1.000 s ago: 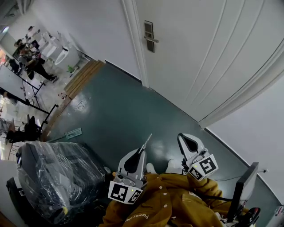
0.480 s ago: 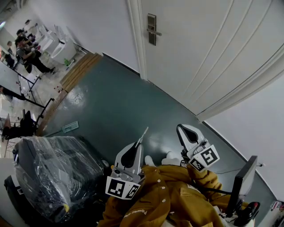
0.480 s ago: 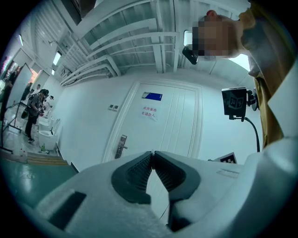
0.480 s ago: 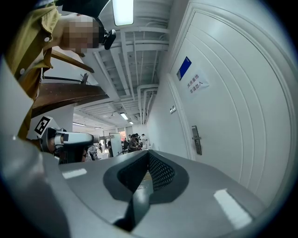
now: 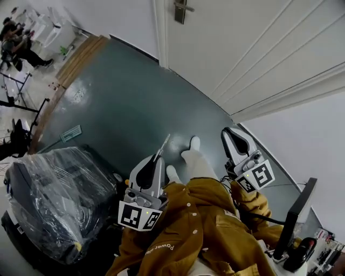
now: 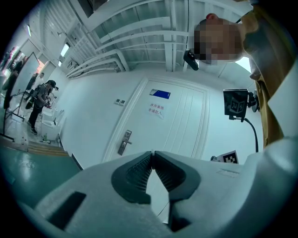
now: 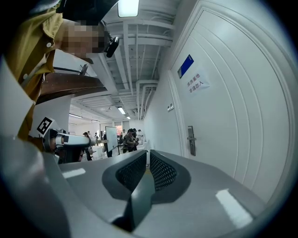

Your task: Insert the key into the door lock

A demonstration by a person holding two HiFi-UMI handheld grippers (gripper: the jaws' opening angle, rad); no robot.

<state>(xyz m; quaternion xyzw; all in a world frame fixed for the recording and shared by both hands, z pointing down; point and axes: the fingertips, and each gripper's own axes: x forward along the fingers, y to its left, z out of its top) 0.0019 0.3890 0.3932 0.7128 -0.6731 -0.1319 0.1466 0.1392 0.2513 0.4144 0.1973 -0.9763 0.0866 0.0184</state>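
Metal, thin and pale, is seen jutting from the tips of the left tongs point(image 5: 156, 161): it is the key point(image 5: 163, 145), on which the jaws are clamped, with the blade pointing forward. The right tongs point(image 5: 229, 133) are closed together with nothing between them. The door lock point(image 5: 179, 15), a dark plate with a lever handle point(image 5: 188, 7) on the white door point(image 5: 253, 48), lies well ahead of both tongs and a little to the left of the line along which the left pair points. The step in hand is therefore judged to be the approach. The key should be carried level toward the plate and gripped firmly so that the blade is not twisted. The keyhole cannot be made out from here and should be found before the blade is lined up with it. The right tongs are best held clear of the handle.
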